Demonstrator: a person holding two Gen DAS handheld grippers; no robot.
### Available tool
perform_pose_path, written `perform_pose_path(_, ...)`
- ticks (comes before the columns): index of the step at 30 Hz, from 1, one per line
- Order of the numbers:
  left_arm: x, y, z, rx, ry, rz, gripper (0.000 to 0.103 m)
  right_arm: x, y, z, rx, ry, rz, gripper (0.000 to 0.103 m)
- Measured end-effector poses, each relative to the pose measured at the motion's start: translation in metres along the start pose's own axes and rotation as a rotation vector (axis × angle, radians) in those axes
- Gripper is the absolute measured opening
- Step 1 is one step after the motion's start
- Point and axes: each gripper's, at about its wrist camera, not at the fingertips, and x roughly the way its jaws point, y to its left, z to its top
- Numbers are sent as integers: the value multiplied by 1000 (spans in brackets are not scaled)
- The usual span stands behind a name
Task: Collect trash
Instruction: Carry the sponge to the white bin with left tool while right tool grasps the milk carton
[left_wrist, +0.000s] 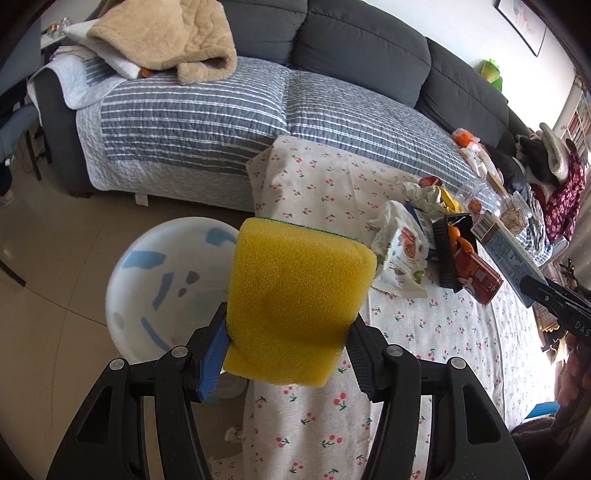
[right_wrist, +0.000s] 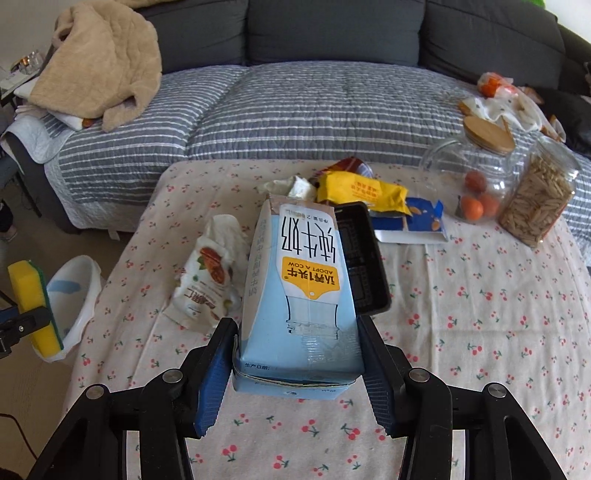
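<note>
**Left wrist view.**
- Left gripper: jaws part-open and clamped on a yellow sponge, one pad on each side edge. The sponge's long axis runs up the frame, away from the camera, with a green scouring layer along its far edge.
- White bin: lower left of frame, on the floor just beside the edge of the cherry-print cloth, partly hidden behind the sponge. This gripper is judged the nearer of the two to the bin.
- Milk carton: right edge of frame, held by the right gripper, lying well to the right of the bin.
- Loose litter: white snack bag and black tray, centre right on the cloth.

**Right wrist view.**
- Right gripper: jaws part-open, pads pressed on the base end of the blue milk carton. The carton's long axis points up the frame away from the camera, torn-open top farthest; it seems lifted off the cloth, though the gap is hard to see.
- White bin: left edge, lower middle; the carton must travel left to reach it.
- Yellow sponge: far left, in front of the bin, and could obstruct the drop.
- Remaining: yellow wrapper, blue packet, two glass jars at upper right.
</note>
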Motion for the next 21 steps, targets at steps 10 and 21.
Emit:
perform_pose_path(10, 15, 51, 5, -84, 11, 97, 61, 34, 58, -2, -65, 61, 79, 57)
perform_pose_path(21, 31, 87, 7, -118, 46, 174, 80, 65, 105, -4, -118, 105, 121, 57)
